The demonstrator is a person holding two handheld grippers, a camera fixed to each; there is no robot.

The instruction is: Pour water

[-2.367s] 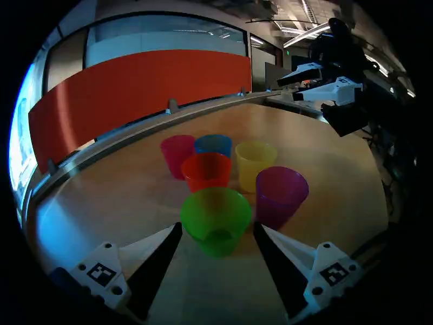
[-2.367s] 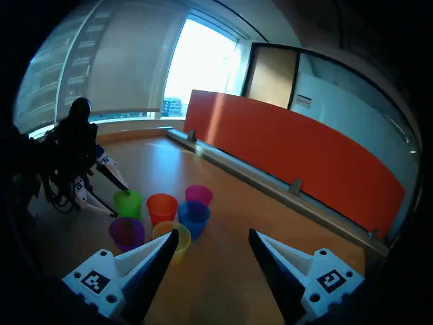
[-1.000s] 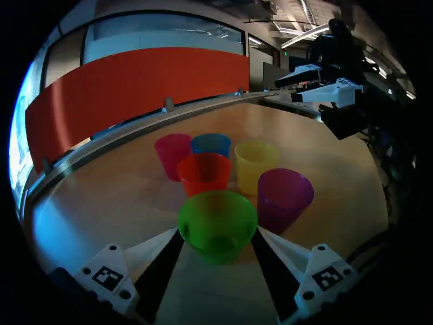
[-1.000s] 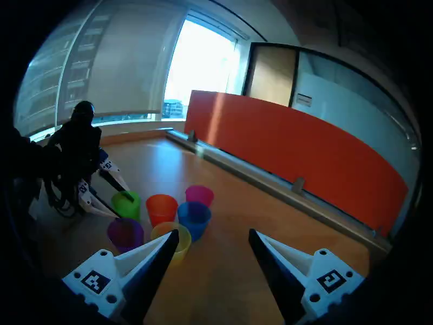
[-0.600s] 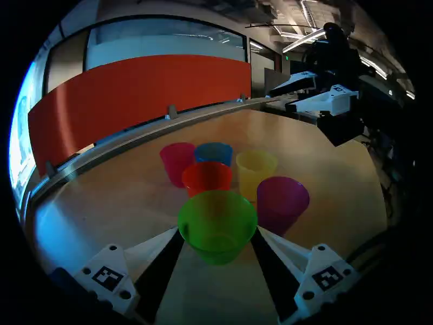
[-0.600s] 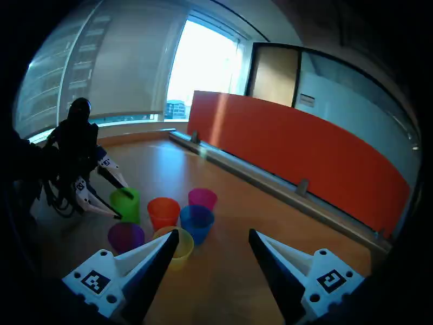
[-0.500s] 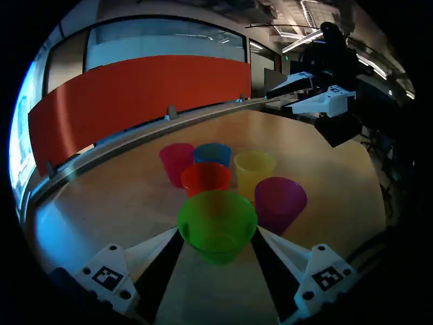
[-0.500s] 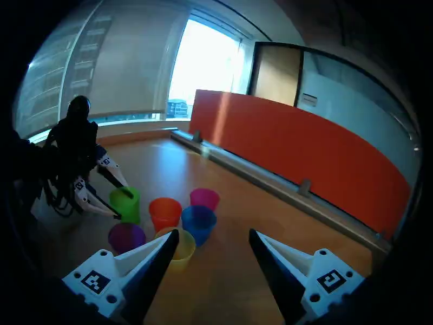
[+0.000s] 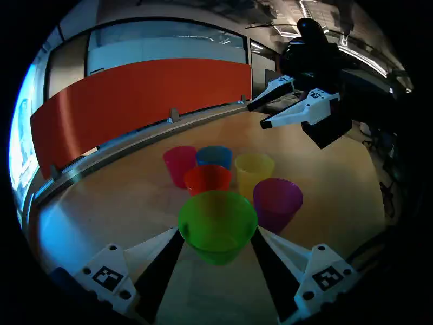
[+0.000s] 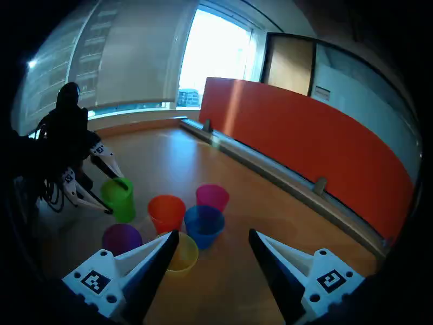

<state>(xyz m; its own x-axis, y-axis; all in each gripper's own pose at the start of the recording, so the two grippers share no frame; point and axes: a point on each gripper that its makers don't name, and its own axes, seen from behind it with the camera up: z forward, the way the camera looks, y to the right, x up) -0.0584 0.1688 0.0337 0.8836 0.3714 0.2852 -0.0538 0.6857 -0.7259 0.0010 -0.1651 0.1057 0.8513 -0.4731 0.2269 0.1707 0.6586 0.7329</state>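
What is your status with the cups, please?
Left gripper shut on green cup. Right gripper open, holding nothing. Orange cup and purple cup close ahead on table.

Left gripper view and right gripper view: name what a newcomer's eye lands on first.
The bright green cup clamped between the left gripper's fingers dominates the foreground of the left gripper view. Just beyond it on the wooden table stands a tight cluster of five cups: pink, blue, orange, yellow and purple. Behind runs a long orange partition, and the open right gripper hangs above the table's far side.
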